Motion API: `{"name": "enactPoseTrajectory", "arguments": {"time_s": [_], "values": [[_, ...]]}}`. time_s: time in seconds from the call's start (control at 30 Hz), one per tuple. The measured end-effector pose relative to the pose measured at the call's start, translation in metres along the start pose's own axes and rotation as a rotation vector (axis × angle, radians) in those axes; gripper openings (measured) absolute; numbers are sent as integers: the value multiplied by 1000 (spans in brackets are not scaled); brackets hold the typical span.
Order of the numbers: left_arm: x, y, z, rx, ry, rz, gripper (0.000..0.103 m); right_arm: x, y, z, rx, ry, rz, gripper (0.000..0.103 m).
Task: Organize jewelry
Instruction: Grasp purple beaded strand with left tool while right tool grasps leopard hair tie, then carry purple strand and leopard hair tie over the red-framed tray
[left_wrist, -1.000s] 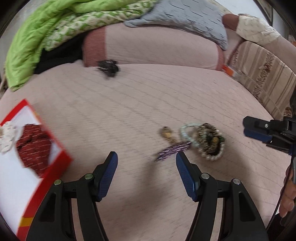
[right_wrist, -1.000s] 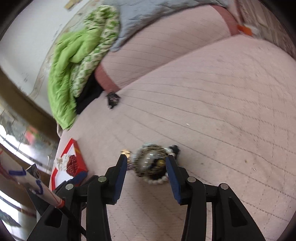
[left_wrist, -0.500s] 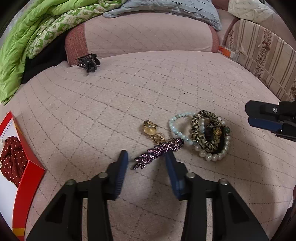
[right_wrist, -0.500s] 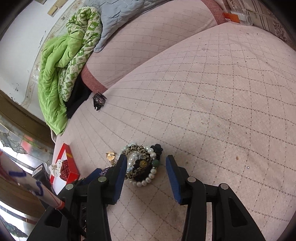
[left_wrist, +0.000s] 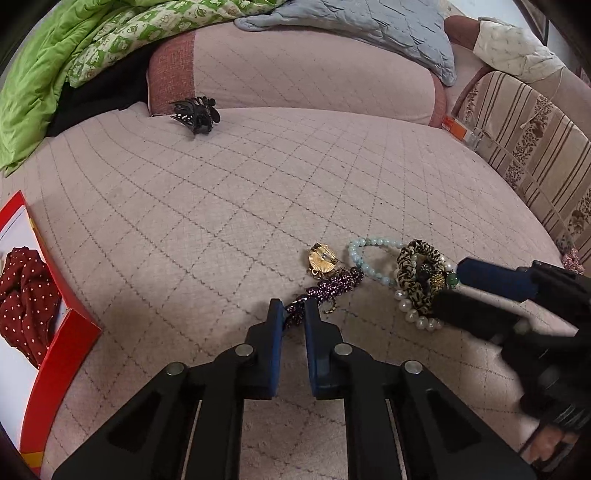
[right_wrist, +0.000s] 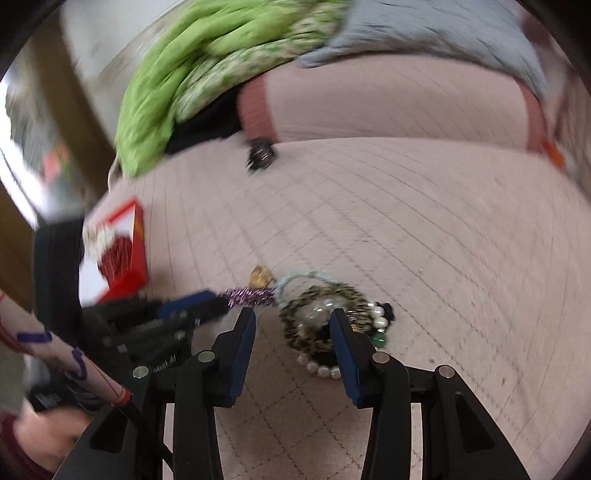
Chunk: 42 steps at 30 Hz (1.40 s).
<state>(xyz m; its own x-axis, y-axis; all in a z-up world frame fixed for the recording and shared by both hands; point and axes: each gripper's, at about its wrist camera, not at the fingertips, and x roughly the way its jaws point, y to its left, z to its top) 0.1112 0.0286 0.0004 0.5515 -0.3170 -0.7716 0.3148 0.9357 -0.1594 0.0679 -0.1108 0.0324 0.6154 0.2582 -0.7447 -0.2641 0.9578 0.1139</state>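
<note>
Most jewelry lies loose on the bed (left_wrist: 229, 206). The left tool (left_wrist: 293, 314) pinches the purple brooch (left_wrist: 332, 286); the right tool (right_wrist: 291, 325) is spread around the bracelet pile (right_wrist: 325, 321). The red box (left_wrist: 55, 343) holds only a polka-dot scrunchie (left_wrist: 26, 288), so sorting seems barely begun.

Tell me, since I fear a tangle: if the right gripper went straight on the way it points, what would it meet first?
The right gripper, fingers open, already straddles the leopard-print scrunchie piled with the pearl bracelet. It would likely meet that pile first, though blur makes depth unclear.
</note>
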Motion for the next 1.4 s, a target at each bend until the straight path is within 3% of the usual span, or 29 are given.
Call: {"name": "enactPoseTrajectory", "arguments": {"time_s": [0.13, 0.2, 0.27, 0.3, 0.5, 0.6, 0.67, 0.9, 1.13, 1.4], "values": [[-3, 3, 3, -2, -9, 0, 13, 18, 3, -3, -65, 45, -72, 35], [-4, 4, 4, 1, -10, -23, 26, 26, -2, -5, -63, 79, -74, 17], [-7, 2, 5, 19, -24, -29, 41, 23, -6, -4, -49, 70, -78, 10], [-8, 0, 5, 29, -33, -26, 46, 18, -8, -2, -35, 61, -69, 9], [6, -13, 5, 82, -11, -40, 46, -19, -29, 8, 112, -60, -5, 9], [12, -15, 6, 86, -3, -27, 39, -33, -41, 12, 194, -137, 70, 9], [13, -12, 9, 66, -4, -26, 19, -37, -40, 15, 218, -167, 99, 9], [3, -12, 6, 48, -5, -49, 6, -42, -44, 17, 262, -205, 113, 9], [-29, -1, 13, -10, -65, -123, 5, -47, -45, 16, 266, -215, 138, 9], [-42, 7, 18, -33, -119, -114, 5, -47, -37, 16, 246, -220, 160, 9]]}}
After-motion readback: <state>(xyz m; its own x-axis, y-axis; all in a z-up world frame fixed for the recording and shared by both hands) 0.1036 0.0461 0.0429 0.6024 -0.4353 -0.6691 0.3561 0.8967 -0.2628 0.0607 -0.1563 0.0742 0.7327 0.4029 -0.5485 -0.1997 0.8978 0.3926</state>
